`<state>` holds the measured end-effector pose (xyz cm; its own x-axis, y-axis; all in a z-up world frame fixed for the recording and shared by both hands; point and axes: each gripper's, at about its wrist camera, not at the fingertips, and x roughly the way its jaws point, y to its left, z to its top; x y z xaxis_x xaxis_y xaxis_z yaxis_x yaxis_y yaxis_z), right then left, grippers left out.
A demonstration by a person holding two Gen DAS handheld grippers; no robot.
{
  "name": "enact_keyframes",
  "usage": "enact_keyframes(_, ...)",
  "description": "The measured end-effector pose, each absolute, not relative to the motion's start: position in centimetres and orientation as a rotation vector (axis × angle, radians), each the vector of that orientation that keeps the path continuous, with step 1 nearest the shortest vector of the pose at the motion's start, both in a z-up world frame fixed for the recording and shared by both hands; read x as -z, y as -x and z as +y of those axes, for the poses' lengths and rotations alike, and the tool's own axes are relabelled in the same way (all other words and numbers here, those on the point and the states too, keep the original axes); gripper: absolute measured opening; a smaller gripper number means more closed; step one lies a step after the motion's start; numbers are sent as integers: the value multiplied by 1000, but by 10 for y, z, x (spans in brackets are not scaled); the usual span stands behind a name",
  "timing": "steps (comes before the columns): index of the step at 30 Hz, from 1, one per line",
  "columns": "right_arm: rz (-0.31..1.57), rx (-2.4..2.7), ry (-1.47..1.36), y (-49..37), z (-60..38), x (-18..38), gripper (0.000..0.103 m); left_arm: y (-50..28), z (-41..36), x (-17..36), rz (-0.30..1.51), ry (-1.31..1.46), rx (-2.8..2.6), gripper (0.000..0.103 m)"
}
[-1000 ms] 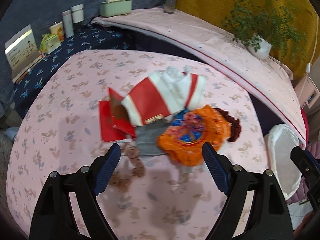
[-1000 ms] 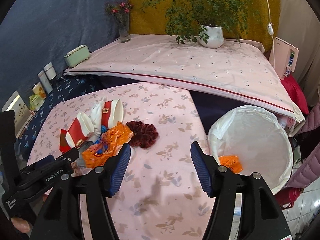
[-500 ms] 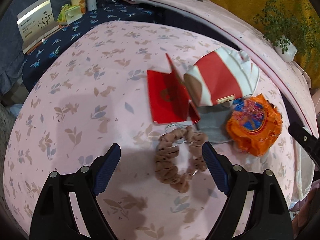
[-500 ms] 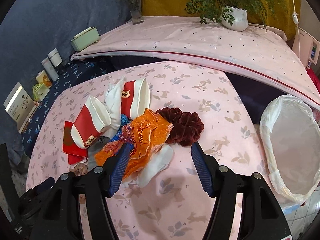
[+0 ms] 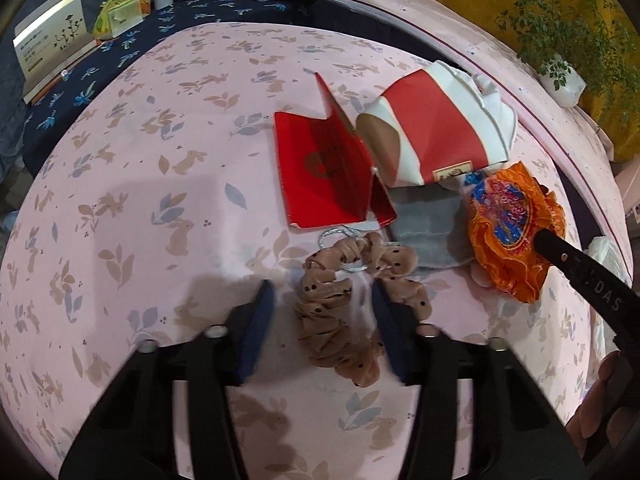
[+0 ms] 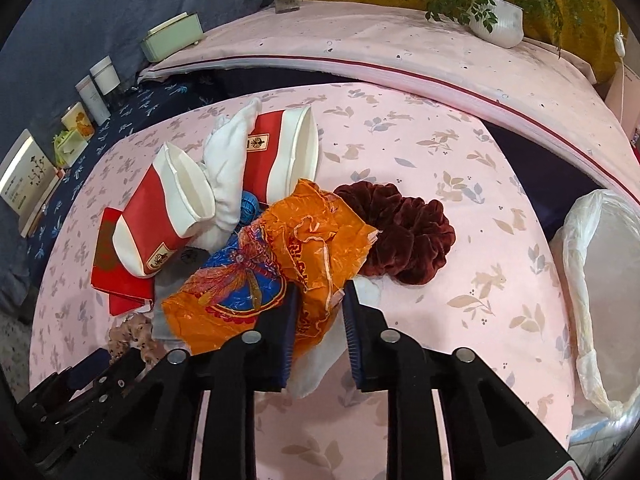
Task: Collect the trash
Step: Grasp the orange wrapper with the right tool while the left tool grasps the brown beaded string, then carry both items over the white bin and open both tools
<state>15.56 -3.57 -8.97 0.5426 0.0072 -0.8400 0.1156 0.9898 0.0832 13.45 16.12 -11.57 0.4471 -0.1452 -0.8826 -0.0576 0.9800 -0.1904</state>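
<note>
A pile of trash lies on the pink floral table (image 5: pixel 120 208): a red envelope (image 5: pixel 320 176), red-and-white paper cups (image 5: pixel 436 136), a grey pouch (image 5: pixel 428 228), an orange plastic wrapper (image 6: pixel 288 256) and a white tissue (image 6: pixel 228 168). A tan dotted scrunchie (image 5: pixel 344 312) lies between the fingers of my left gripper (image 5: pixel 322 320), whose jaws are half closed around it. My right gripper (image 6: pixel 318 320) has its jaws narrowed around the near edge of the orange wrapper. A dark red scrunchie (image 6: pixel 404 228) lies right of the wrapper.
A white-lined trash bin (image 6: pixel 600 280) stands off the table's right edge. A raised pink-covered surface (image 6: pixel 400 52) with a potted plant (image 6: pixel 496 20) runs behind. Bottles (image 6: pixel 100 88), a green box (image 6: pixel 172 36) and a card stand (image 6: pixel 24 176) sit at the back left.
Both grippers moved forward and down to the pile and narrowed: the left around the tan scrunchie, the right around the orange wrapper.
</note>
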Motion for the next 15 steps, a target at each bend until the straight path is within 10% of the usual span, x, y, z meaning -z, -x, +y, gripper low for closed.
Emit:
enact_keyframes(4,958,48,-108,-152,-33,76,12,-135,159,113,1119,220,81,15)
enact_keyframes(15,830,29,-160,-139,-53,15,11,-129,134,49,1001,212,157,11)
